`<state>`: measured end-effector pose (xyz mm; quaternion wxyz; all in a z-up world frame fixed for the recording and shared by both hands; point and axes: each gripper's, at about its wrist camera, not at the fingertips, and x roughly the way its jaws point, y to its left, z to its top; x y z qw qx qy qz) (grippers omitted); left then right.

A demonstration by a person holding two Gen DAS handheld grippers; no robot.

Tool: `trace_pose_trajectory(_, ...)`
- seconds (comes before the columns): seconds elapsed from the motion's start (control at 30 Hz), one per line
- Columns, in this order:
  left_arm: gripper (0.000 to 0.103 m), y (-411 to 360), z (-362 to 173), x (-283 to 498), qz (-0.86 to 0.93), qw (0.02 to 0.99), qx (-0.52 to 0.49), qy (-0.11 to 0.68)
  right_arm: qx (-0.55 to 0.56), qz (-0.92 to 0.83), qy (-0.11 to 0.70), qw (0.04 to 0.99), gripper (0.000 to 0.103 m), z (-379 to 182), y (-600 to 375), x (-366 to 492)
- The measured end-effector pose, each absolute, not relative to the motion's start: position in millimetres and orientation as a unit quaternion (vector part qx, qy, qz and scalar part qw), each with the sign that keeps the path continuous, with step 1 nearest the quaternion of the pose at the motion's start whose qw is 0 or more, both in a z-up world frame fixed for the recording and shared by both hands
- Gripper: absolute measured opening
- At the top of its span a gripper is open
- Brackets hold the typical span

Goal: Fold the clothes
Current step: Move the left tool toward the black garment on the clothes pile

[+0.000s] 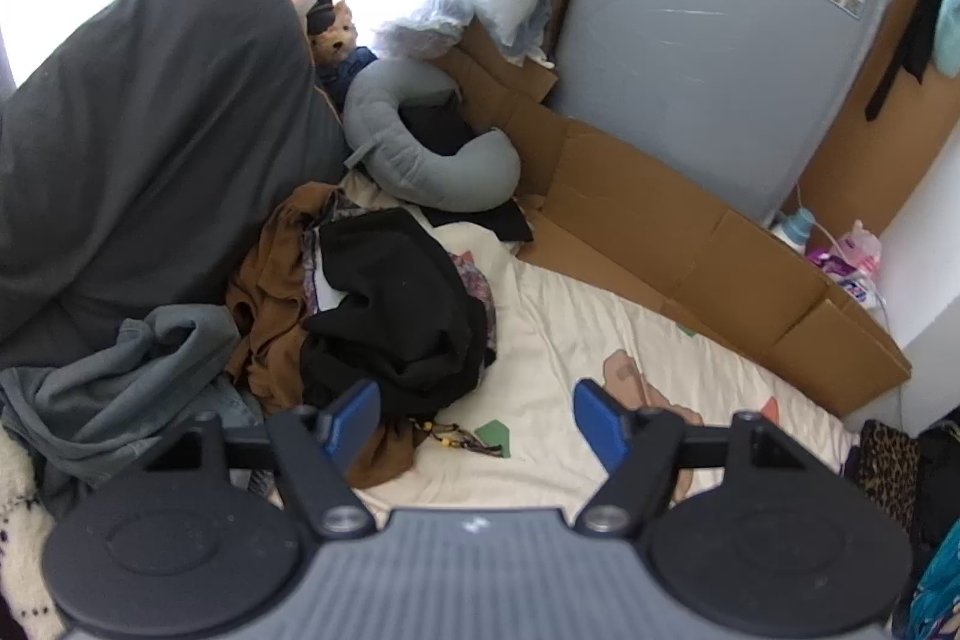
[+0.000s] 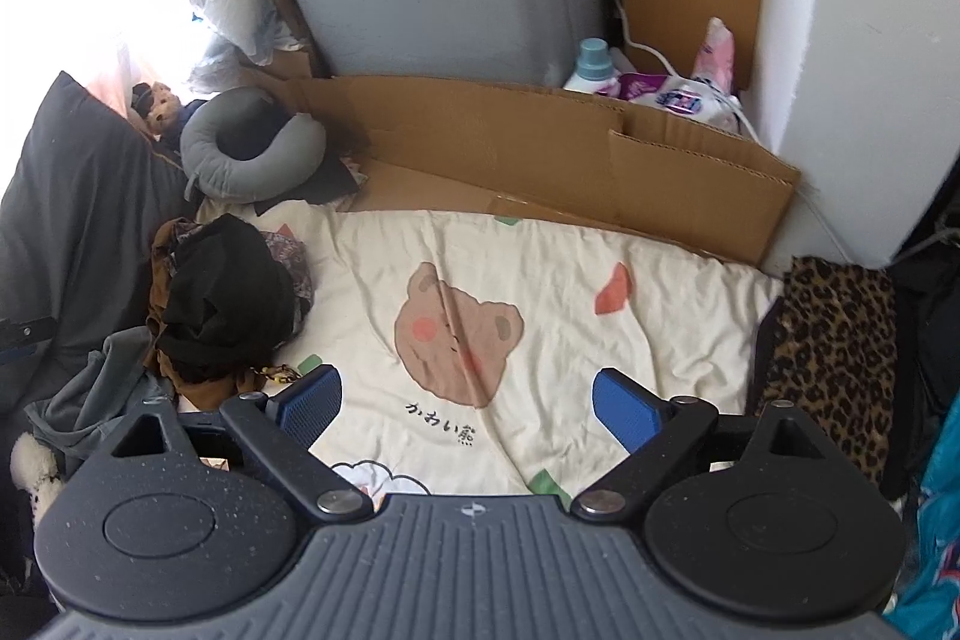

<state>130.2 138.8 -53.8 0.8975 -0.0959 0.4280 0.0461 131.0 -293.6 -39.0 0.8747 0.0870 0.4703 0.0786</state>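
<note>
Cream bear-print bedsheet (image 2: 540,244) lies bare, seemingly as folding space; crumpled clothes (image 1: 384,304) heap beside it; left tool (image 1: 477,415) and right tool (image 2: 468,400) both spread, empty.

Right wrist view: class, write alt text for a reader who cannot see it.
An open hand-held gripper hovers over a cream bedsheet printed with a cartoon bear. A heap of unfolded clothes lies at the left, a leopard-print cloth at the right, cardboard behind.
</note>
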Motion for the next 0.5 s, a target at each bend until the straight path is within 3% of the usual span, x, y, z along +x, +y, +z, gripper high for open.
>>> trace_pose_trajectory(0.33, 0.072, 159, -93, 158, 0.060, 0.900, -0.112, 0.417, 0.080, 0.104, 0.474, 0.870, 0.093, -67, -285, 166)
trace_pose_trajectory(0.5, 0.066, 168, -120, 166, 0.069, 0.900, -0.127, 0.410, 0.061, 0.127, 0.478, 0.867, 0.093, -84, -274, 180)
